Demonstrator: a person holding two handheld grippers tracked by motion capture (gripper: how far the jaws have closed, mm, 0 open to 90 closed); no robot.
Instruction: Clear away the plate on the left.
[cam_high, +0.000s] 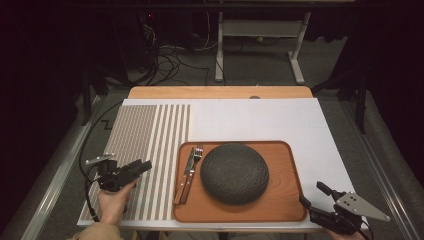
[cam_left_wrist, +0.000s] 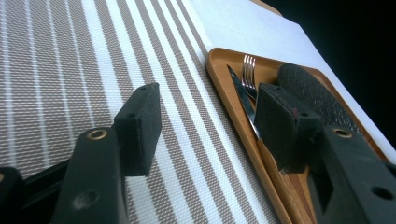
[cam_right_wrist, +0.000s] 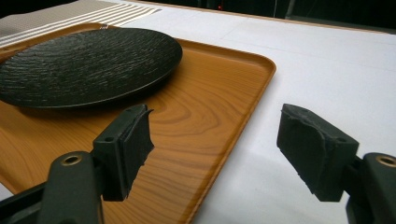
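In the high view, the person's right hand is cut off by the bottom edge, and the room behind the table is too dark to make out. A wooden tray is set on the white table cover. A dark round plate is laid on the tray, and a fork and a knife are laid side by side just left of the plate. A striped mat is spread to the left of the tray. The left gripper is held over the mat by a hand, and the right gripper is held by the tray's near right corner. In the left gripper view, the jaws are seen spread wide with nothing between them. Part of the knife and plate is hidden behind the right-side jaw, and the fork's tines are seen past it. In the right gripper view, the jaws are also spread wide and empty. The tray's rim is seen between them, and the plate is cut off at the left edge.
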